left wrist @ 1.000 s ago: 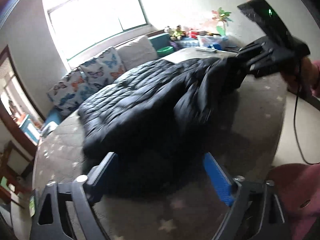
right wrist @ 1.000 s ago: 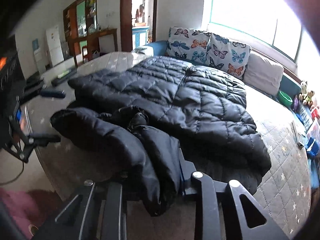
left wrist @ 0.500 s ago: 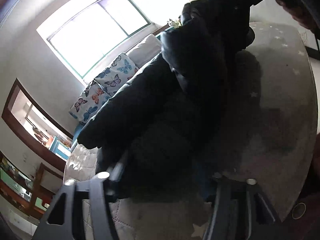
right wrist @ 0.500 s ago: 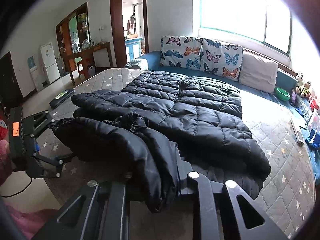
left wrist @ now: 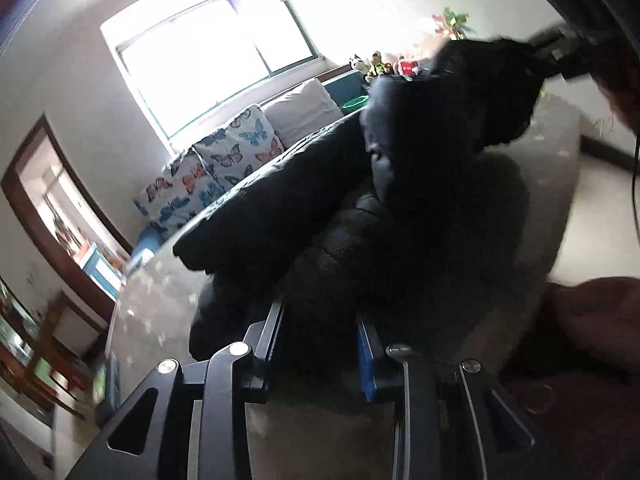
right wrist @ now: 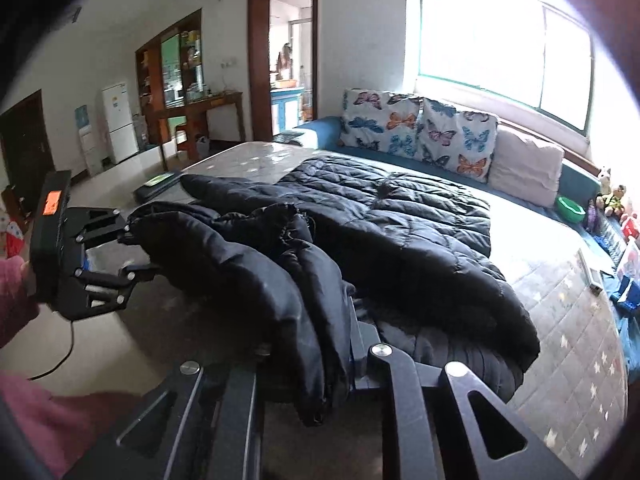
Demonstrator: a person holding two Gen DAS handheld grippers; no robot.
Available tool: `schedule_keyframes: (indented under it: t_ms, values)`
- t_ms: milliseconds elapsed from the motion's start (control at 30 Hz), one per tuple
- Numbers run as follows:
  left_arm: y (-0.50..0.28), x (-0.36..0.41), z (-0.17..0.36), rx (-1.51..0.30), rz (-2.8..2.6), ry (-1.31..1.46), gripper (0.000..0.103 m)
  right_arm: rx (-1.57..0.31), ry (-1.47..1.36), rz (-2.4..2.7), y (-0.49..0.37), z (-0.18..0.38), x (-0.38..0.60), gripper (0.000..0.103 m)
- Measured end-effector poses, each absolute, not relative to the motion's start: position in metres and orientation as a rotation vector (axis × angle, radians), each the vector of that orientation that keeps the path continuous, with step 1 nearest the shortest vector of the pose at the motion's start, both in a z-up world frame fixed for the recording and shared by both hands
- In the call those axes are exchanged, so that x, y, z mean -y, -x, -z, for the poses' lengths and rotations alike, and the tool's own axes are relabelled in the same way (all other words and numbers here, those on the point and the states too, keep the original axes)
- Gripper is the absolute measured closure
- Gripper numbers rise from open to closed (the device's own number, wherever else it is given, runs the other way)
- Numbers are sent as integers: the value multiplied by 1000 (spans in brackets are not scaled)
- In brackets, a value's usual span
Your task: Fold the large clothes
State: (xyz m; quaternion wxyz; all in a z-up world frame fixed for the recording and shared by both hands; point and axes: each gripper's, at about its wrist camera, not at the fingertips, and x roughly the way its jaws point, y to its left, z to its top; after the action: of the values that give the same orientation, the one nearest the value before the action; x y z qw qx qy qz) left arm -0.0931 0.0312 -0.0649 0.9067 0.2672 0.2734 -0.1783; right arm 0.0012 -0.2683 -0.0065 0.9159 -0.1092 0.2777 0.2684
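A black quilted down jacket lies spread on the star-patterned mattress. Its near part is bunched into a raised fold. In the right wrist view my right gripper is pinched on that fold, its jaws still closing with fabric draped between them. My left gripper is at the left end of the same fold. In the left wrist view the jacket fills the gap of the left gripper, whose jaws are closing on it. The right gripper holds the fabric up at top right.
Butterfly cushions and a pale cushion line the bed's far side under the window. A green bowl, toys and small boxes sit at the right. A dark flat item lies on the far left corner. A pink sleeve holds the left gripper.
The left gripper went from wide open in front of the jacket to closing on its near edge. Both grippers moved along the bed edge, and the right one raised its fold a little.
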Motion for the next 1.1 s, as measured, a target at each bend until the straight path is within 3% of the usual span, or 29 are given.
schedule_keyframes:
  t_ms: [167, 433, 800, 900, 1000, 1100]
  values:
    - [145, -54, 56, -579, 377, -477, 70, -584, 261, -592, 39, 3, 260, 86]
    - [105, -52, 17, -532, 333, -419, 70, -574, 206, -571, -12, -28, 257, 86]
    - [-86, -50, -54, -529, 230, -291, 72, -591, 150, -526, -161, -80, 247, 86]
    - [-149, -47, -56, -567, 189, -313, 77, -618, 139, -480, -219, -75, 243, 86]
    - [-220, -42, -51, -648, 150, -312, 93, -678, 132, -437, -283, -58, 234, 86]
    - [-284, -44, -37, -744, 142, -254, 94, -724, 126, -408, -324, -36, 230, 86]
